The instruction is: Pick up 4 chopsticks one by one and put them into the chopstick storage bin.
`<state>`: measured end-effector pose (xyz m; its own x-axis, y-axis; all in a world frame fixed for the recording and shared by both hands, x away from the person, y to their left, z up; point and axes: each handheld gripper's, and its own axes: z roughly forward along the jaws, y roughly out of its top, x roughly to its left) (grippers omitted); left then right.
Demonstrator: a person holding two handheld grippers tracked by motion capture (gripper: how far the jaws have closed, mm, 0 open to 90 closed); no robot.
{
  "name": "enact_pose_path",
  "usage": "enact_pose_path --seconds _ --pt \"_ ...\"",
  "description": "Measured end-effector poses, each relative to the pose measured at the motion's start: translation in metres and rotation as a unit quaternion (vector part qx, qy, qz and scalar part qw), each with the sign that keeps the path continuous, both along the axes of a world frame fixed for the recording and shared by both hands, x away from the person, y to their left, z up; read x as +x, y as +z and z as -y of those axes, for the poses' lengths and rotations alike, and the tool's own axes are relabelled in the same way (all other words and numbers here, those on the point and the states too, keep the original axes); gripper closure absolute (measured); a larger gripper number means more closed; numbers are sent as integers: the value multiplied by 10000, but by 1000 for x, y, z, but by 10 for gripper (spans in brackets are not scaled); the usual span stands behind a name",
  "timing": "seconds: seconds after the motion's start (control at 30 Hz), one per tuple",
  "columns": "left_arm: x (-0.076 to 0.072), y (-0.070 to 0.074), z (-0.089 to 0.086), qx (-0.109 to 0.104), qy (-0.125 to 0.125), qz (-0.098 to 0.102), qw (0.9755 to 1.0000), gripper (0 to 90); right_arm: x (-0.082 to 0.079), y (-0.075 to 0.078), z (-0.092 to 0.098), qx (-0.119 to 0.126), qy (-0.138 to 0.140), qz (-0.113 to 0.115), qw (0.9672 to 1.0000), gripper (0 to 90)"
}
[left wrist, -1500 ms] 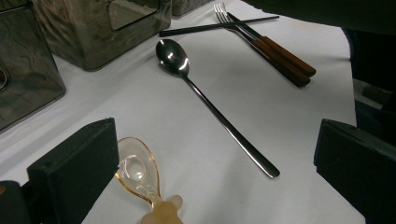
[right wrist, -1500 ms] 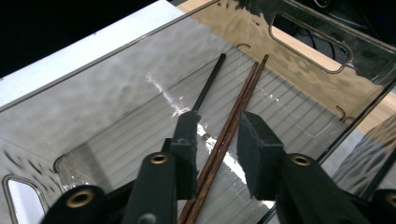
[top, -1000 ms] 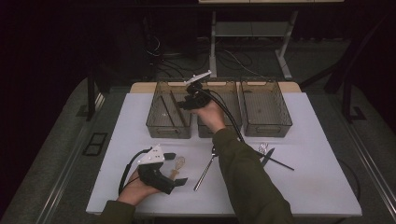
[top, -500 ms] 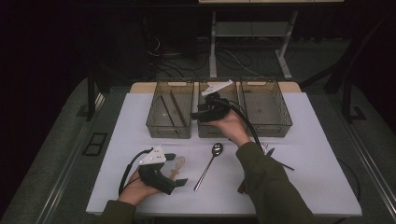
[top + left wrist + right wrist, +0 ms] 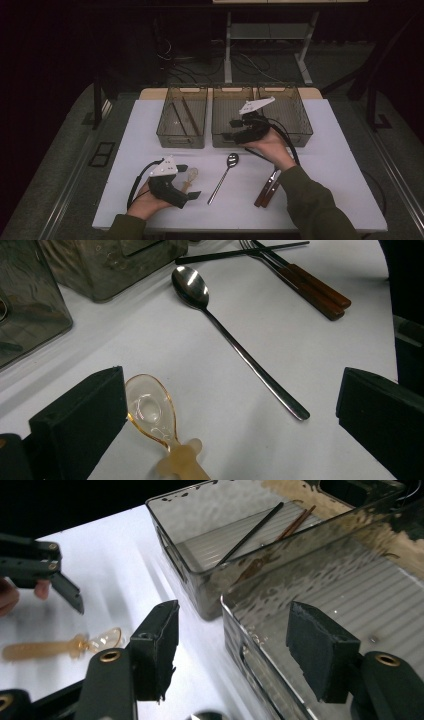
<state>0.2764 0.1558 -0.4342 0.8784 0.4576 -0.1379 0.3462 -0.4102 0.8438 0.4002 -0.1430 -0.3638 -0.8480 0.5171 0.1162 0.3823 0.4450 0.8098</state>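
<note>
Right claw (image 5: pixel 239 131) has slid over from the left bin to the near wall of the middle bin (image 5: pixel 227 138) since the earlier pictures, and its jaws have just been opening. Nothing is between them; the claw is let go and empty. Left claw (image 5: pixel 187 182) has stayed put by the near edge of the surface (image 5: pixel 340 165). Its jaws stand wide apart, holding nothing.

A see-through yellow spoon (image 5: pixel 190 176) lies between the left claw's jaws, just beside one of them in the left gripper view (image 5: pixel 150 410), but the pads do not press on it. From that claw, a long metal spoon (image 5: pixel 224 175) lies at 2 o'clock, close by and apart. Brown-handled cutlery (image 5: pixel 266 189) lies farther along at 3 o'clock, near the right sleeve.

Three bins sit in a row at the far edge. Open white room lies at 9 o'clock of the left claw and along the far right side
</note>
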Motion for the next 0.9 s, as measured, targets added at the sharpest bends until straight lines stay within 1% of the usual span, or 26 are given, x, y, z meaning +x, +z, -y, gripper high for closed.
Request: enact_pose_path --seconds 0.07,0.17,0.37,0.53,0.67,0.8,0.83,0.9 --pt "0 0 0 38 -16 4 10000 0 -5 0 9 26 -3 43 10000 379" --pt "0 0 0 32 -5 -7 10000 0 -13 0 22 74 18 64 10000 378" --pt "0 -1 1 49 -9 -12 10000 0 -26 -6 49 66 -101 57 9999 384" --pt "-1 -1 0 43 1 -8 10000 0 -36 -13 69 -73 -184 -29 9998 389" --pt "0 -1 0 48 11 -14 10000 0 -43 -19 87 -186 -243 -69 9995 422" --pt "0 -1 0 63 14 -7 10000 0 -50 -27 103 -363 -325 -109 9988 492" --pt "0 -1 1 68 16 -9 10000 0 -51 -29 106 -404 -332 -169 9985 500" --pt "0 -1 1 62 16 -5 10000 0 -53 -35 113 -524 -348 -201 9978 523"
